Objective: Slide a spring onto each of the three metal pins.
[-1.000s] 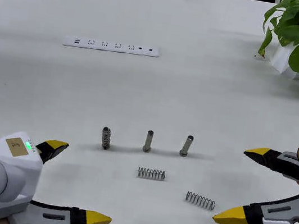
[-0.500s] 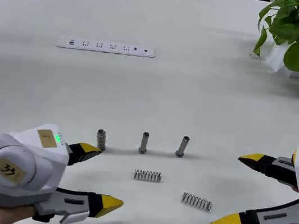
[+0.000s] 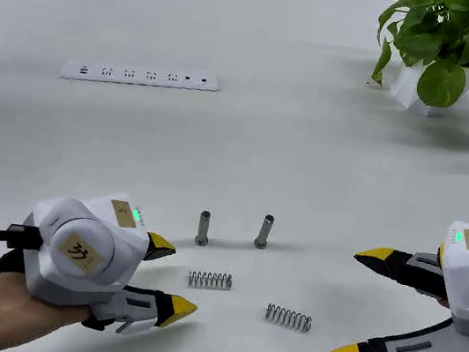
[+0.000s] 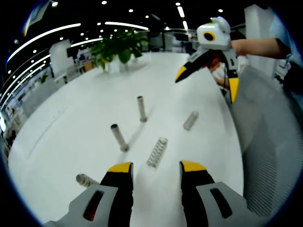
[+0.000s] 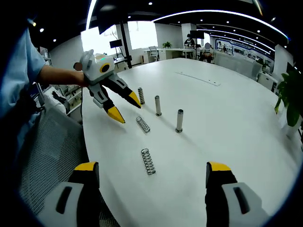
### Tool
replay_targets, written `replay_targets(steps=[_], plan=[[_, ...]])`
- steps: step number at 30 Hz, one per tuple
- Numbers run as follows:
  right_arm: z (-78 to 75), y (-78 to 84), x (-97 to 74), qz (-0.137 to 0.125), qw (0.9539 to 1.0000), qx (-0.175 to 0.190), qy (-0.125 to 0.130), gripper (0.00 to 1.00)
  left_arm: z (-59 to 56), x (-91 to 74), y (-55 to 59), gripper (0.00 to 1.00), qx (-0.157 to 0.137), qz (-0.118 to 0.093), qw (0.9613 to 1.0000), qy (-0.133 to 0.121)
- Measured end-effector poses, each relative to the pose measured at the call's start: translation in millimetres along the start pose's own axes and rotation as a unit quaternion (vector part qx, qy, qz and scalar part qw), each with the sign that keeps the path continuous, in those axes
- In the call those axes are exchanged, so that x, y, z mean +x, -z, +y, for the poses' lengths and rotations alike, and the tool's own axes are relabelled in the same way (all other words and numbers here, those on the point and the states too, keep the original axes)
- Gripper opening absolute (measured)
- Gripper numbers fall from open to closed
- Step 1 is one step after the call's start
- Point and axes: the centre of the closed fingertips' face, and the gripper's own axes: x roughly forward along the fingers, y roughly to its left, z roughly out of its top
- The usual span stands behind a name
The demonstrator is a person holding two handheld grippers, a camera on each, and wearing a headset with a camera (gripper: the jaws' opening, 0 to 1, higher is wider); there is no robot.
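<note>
Two bare metal pins (image 3: 203, 227) (image 3: 263, 231) stand upright mid-table. A third pin (image 4: 85, 179) wears a spring and stands at the left end of the row; my left gripper hides it in the head view. One loose spring (image 3: 210, 279) lies just right of my left gripper (image 3: 171, 276), which is open and holds nothing. In the left gripper view that spring (image 4: 157, 152) lies just ahead of the jaws. A second loose spring (image 3: 288, 318) lies left of my right gripper (image 3: 338, 309), open wide and empty. In the right gripper view it (image 5: 147, 161) lies between the jaws, further out.
A white power strip (image 3: 139, 77) lies at the back left. A green plant (image 3: 451, 50) in a white pot stands at the back right corner. The white table (image 3: 310, 152) stretches bare behind the pins.
My left gripper has moved up and right, close to the nearer loose spring, and now covers the sprung pin in the head view. The head camera has shifted; the right gripper stays about the same.
</note>
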Motion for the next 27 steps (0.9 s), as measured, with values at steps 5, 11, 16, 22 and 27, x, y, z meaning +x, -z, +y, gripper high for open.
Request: replay_targets(steps=[5,11,16,22,27], plan=[[4.6,0.0,0.4,-0.003,1.0,0.006,-0.001,0.95,4.0,8.8,-0.2,0.28,0.007,0.017,0.9998,-0.003],[5.9,-0.4,0.7,-0.009,0.9999,0.012,0.001,0.95,5.7,17.4,4.1,0.23,0.018,0.04,0.999,0.001],[6.9,3.1,1.2,-0.008,0.9999,0.015,0.0,0.94,4.2,21.9,6.8,0.21,0.022,0.058,0.998,0.01],[9.3,4.1,3.0,-0.01,0.9998,0.017,-0.001,0.94,2.9,28.5,9.3,0.22,0.024,0.08,0.9962,0.025],[11.3,5.8,4.7,-0.008,0.9998,0.018,-0.003,0.94,2.8,28.8,10.3,0.21,0.041,0.101,0.9936,0.031]])
